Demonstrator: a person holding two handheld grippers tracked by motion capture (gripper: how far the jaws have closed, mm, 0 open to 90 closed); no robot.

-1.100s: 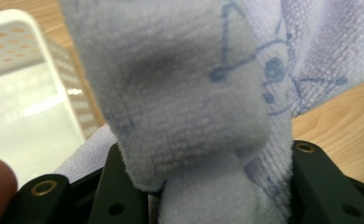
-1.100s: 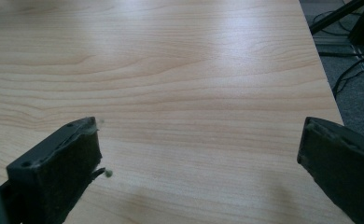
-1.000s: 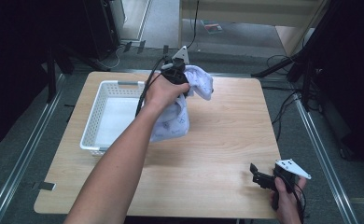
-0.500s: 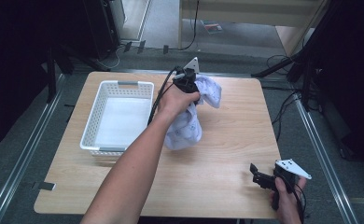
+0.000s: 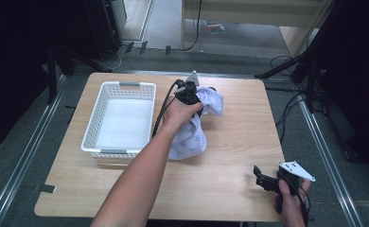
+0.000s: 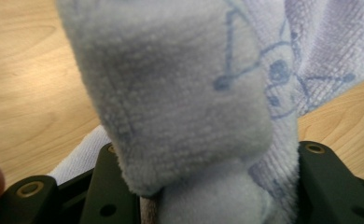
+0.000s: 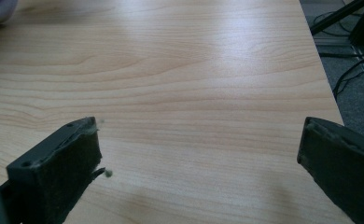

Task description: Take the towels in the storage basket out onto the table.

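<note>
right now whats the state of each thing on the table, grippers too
left gripper: jaws have just been opening a little, towel bunched between them
towel: crumpled, lower end on the table beside the basket, upper end at the left gripper
basket: upright, nothing in it
right gripper: jaws wide open, nothing between them, low over bare table
table: bare wood around the towel

The wooden table (image 5: 230, 156) is evenly lit from above while its surroundings are left dark, a soft glare is cast across it in the right gripper view, and the towel (image 6: 180, 93) is blurred at close range.
</note>
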